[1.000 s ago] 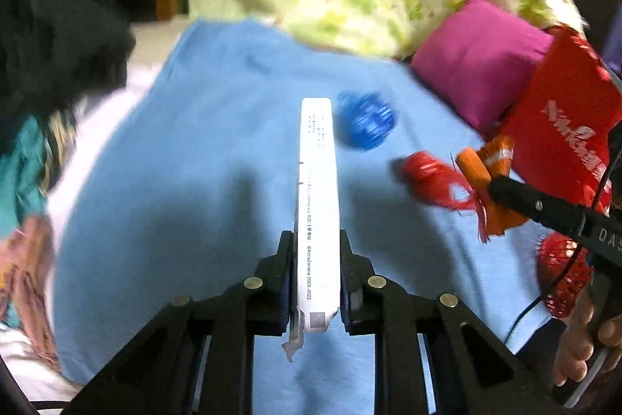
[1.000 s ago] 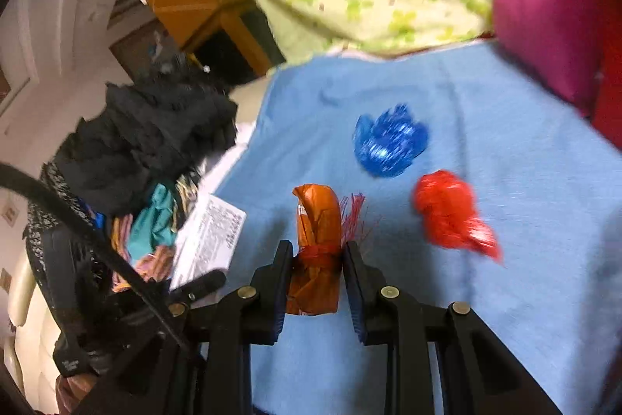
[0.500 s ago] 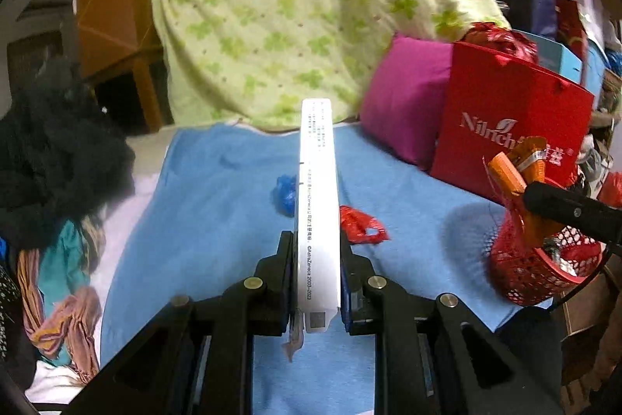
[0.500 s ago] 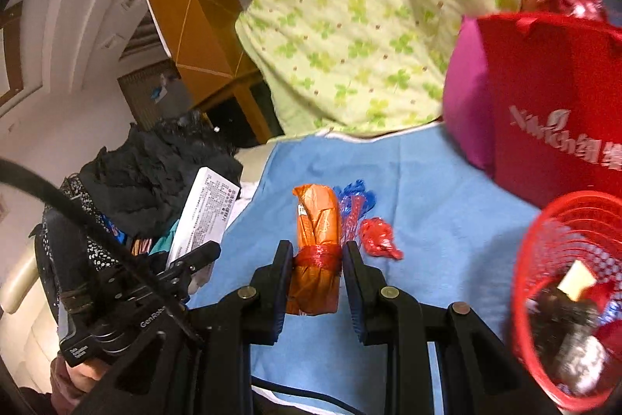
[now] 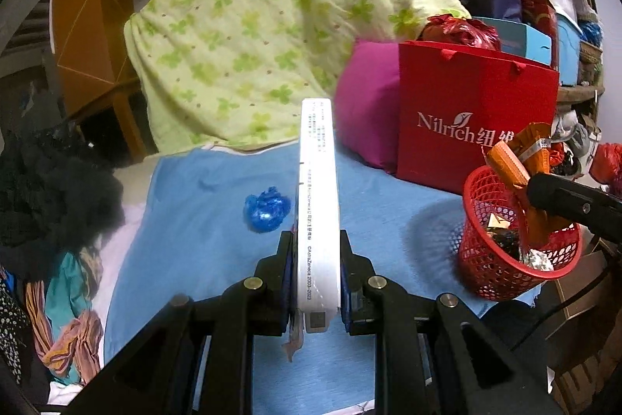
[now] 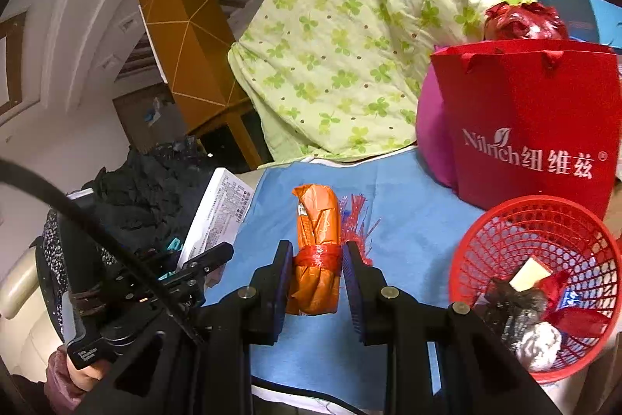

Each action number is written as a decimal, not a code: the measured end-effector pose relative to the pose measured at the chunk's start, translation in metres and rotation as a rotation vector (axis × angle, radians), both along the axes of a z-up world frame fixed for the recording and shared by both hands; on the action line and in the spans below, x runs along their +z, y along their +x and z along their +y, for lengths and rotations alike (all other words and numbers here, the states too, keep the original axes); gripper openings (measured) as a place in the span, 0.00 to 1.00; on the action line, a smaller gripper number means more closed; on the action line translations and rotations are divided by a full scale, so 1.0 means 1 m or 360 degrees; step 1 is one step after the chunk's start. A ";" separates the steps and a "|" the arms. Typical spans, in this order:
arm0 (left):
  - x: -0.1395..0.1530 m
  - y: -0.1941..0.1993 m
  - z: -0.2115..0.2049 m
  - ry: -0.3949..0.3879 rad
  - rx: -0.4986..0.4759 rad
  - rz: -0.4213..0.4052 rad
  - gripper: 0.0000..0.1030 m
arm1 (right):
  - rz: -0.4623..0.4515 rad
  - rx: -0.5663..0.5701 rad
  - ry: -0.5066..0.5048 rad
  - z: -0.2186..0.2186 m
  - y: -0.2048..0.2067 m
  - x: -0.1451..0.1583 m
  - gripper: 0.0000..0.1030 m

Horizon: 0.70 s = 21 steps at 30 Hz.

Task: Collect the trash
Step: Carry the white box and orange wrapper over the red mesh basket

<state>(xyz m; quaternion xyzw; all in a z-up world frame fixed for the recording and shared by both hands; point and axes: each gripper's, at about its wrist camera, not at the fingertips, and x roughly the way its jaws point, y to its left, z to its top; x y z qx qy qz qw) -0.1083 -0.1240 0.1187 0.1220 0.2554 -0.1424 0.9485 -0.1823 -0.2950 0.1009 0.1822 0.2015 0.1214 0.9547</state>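
Both grippers lifted off blue cloth [image 5: 186,220] toward red basket [image 6: 505,220]: left gripper [image 5: 315,282] pinching white box [image 5: 317,181], right gripper [image 6: 317,271] pinching orange wrapper [image 6: 317,220]; neither dropped yet, blue wad [image 5: 267,209] left.

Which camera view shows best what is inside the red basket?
The right wrist view: it looks down into the red basket, showing its contents. The left wrist view shows mostly its mesh side, with the orange wrapper partly in front.

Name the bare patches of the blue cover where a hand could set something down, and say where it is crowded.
Free: the blue cover between the clothes pile and the blue wrapper, and the stretch between that wrapper and the red basket. Crowded: the right side, with basket, red bag and pink cushion.
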 end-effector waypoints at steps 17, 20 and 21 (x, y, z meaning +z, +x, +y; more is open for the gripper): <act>0.001 -0.012 -0.053 0.0091 -0.0114 -0.0020 0.21 | -0.0033 -0.0108 0.0115 -0.050 -0.026 -0.007 0.27; 0.001 -0.013 -0.060 0.0098 -0.0130 -0.0017 0.21 | -0.0036 -0.0120 0.0133 -0.057 -0.028 -0.008 0.27; 0.000 -0.013 -0.063 0.0103 -0.0135 -0.0018 0.21 | -0.0038 -0.0128 0.0139 -0.059 -0.029 -0.008 0.27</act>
